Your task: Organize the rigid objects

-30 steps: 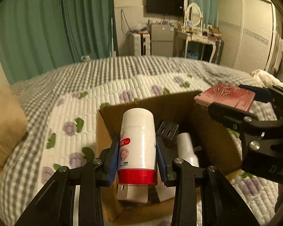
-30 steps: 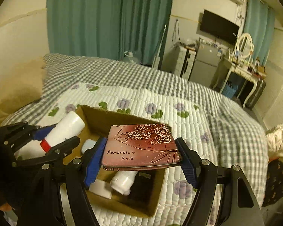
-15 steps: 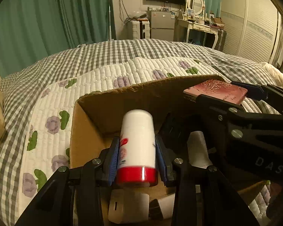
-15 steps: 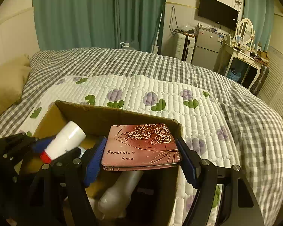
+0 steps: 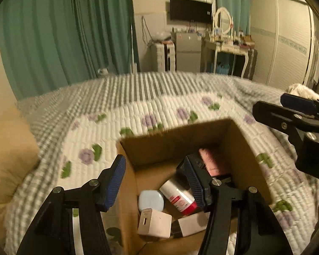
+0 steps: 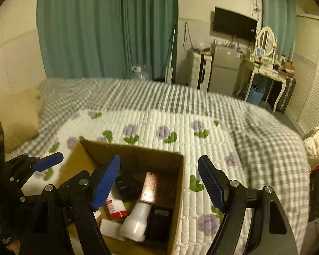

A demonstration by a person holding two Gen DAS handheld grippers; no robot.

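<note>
Left gripper (image 5: 155, 182) — fingers spread apart, empty, above the cardboard box (image 5: 242, 146). Right gripper (image 6: 159, 182) — fingers likewise apart, empty, over the same box. Contents: red-capped white bottle (image 5: 178, 197), pink "rose" case (image 6: 157, 188), white charger (image 5: 154, 225), pale blue case (image 5: 151, 198). Box sits on the quilted bed (image 6: 180, 125). Risk, judged: soft bedding lets the box tip if a finger catches its rim.

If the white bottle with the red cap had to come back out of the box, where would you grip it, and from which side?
Grip the white bottle with the red cap across its round white body, coming from above through the open top of the cardboard box. It lies tilted among other items, walls on all sides; the left gripper is open right over it.
</note>
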